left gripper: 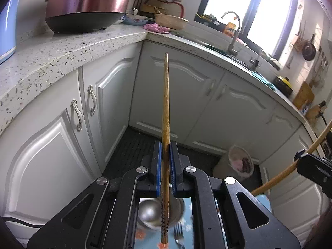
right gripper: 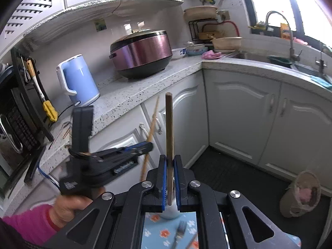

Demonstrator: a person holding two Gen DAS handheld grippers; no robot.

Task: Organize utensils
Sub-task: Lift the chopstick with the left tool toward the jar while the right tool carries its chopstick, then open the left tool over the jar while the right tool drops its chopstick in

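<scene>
My left gripper (left gripper: 165, 151) is shut on a wooden chopstick (left gripper: 165, 103) that points up and away, its patterned end hanging down behind the jaws. My right gripper (right gripper: 169, 164) is shut on a second, darker chopstick (right gripper: 169, 128), held upright. The left gripper (right gripper: 145, 146) also shows in the right wrist view, to the left, with its chopstick (right gripper: 152, 122) slanting up. The right gripper (left gripper: 298, 155) shows at the right edge of the left wrist view with its chopstick (left gripper: 290, 166). Below both lie a fork (left gripper: 178, 235), a steel bowl (left gripper: 153, 213) and a white cup (right gripper: 170, 212) on a blue patterned cloth (right gripper: 153, 232).
A speckled counter (right gripper: 128, 95) carries a blue kettle (right gripper: 77, 81) and a purple rice cooker (right gripper: 142, 56). White cabinet doors (left gripper: 186, 95) line the corner. A sink with tap (right gripper: 290, 41) sits right. A lined bin (right gripper: 302, 194) stands on the dark floor.
</scene>
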